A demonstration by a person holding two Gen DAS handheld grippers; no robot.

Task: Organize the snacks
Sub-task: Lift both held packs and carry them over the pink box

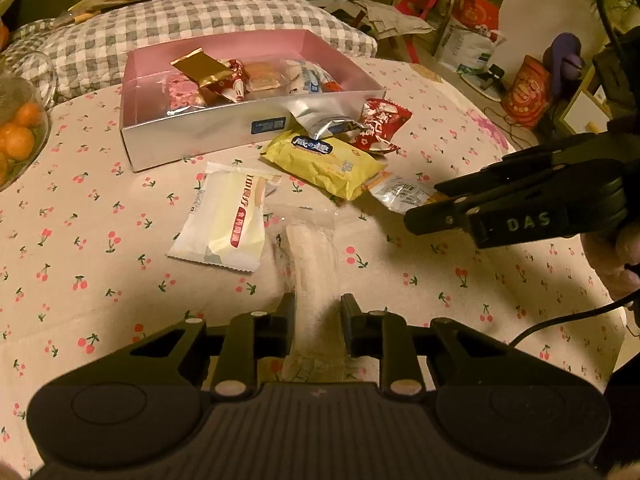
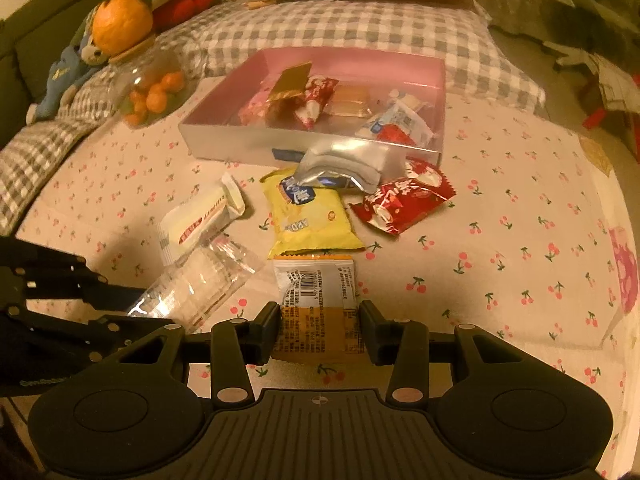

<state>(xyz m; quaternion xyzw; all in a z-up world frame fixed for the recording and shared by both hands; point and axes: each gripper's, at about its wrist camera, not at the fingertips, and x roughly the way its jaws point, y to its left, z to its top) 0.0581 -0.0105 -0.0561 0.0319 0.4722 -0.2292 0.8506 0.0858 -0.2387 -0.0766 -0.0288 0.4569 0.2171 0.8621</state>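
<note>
Snacks | left gripper (image 1: 316, 304) pinching clear packet (image 1: 312, 256) | right gripper (image 2: 320, 312) clamping orange packet (image 2: 316, 300)

- Tablecloth (image 2: 500, 184): matt printed cloth.
- Box (image 2: 240, 142): smooth silvery card wall.
- Clear wrapper (image 2: 200, 284): glossy crinkled plastic.
- Silver pouch (image 2: 344, 162): shiny foil.
- Pillow (image 1: 160, 28): soft checked fabric.

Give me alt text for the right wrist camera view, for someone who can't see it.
The right gripper has its jaws around an orange-and-white foil snack packet on a cherry-print tablecloth. Beyond lie loose yellow, red and white packets before a pink-lined silver box of snacks.
</note>
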